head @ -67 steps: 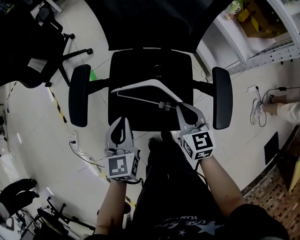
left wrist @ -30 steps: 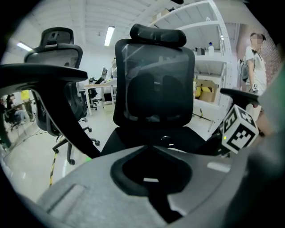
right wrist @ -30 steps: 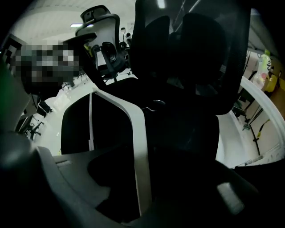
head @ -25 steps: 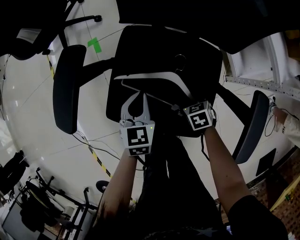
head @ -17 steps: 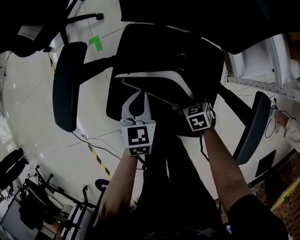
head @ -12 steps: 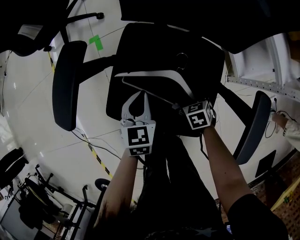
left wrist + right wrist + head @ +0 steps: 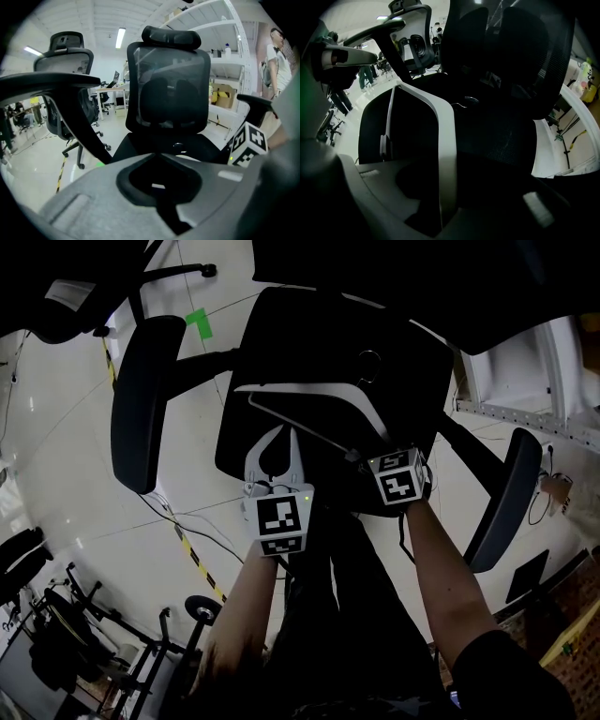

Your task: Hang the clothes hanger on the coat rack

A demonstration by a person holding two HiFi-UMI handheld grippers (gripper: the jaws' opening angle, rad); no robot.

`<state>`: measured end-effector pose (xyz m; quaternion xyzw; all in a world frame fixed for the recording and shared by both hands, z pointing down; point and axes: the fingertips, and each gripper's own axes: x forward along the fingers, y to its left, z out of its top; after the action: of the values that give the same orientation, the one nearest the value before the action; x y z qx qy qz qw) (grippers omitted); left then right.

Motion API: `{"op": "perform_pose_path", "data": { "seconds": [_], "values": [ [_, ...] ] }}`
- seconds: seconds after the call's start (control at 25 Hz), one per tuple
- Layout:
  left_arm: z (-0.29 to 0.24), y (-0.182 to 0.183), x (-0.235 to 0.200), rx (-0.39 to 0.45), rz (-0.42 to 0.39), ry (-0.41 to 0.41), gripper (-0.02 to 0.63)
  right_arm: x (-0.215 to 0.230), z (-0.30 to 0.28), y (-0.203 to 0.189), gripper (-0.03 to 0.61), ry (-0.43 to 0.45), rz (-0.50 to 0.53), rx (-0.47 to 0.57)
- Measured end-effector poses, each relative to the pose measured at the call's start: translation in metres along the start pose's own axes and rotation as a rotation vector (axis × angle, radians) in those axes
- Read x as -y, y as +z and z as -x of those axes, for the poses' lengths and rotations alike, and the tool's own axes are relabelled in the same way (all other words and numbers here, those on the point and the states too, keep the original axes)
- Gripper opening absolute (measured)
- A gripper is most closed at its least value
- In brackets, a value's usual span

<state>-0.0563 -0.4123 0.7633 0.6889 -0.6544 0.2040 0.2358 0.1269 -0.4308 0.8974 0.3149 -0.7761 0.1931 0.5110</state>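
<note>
Closing the right gripper (image 7: 364, 457) onto the white clothes hanger (image 7: 309, 390) arm — for lifting it off the office chair seat (image 7: 412, 362). Holding the left gripper (image 7: 277, 442) pinched shut, empty, alongside.

The hanger (image 7: 309, 388) lies on the chair seat (image 7: 291, 329), toward its front edge, between the left armrest (image 7: 141, 404) and the right armrest (image 7: 511, 493).

**Dark clothes, grey grippers, marker cubes**

The person wears a dark short-sleeved top (image 7: 487, 662) and dark trousers (image 7: 347, 596). The left gripper (image 7: 279, 437) has a light grey shell with curved fingers. It and the right gripper (image 7: 361, 458) each carry a white cube with black square markers. A small green light shows on the left cube (image 7: 279, 518).
</note>
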Motion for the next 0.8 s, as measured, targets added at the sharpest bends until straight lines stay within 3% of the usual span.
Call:
{"op": "perform_pose_path", "data": {
  "seconds": [0.52, 0.8],
  "values": [
    [0.033, 0.033, 0.004, 0.1, 0.026, 0.023, 0.005, 0.007, 0.04, 0.002, 0.115, -0.038, -0.085, 0.082],
    [0.053, 0.055, 0.0, 0.148, 0.026, 0.042, 0.005, 0.018, 0.081, 0.038, 0.115, -0.067, -0.163, 0.189]
  ]
}}
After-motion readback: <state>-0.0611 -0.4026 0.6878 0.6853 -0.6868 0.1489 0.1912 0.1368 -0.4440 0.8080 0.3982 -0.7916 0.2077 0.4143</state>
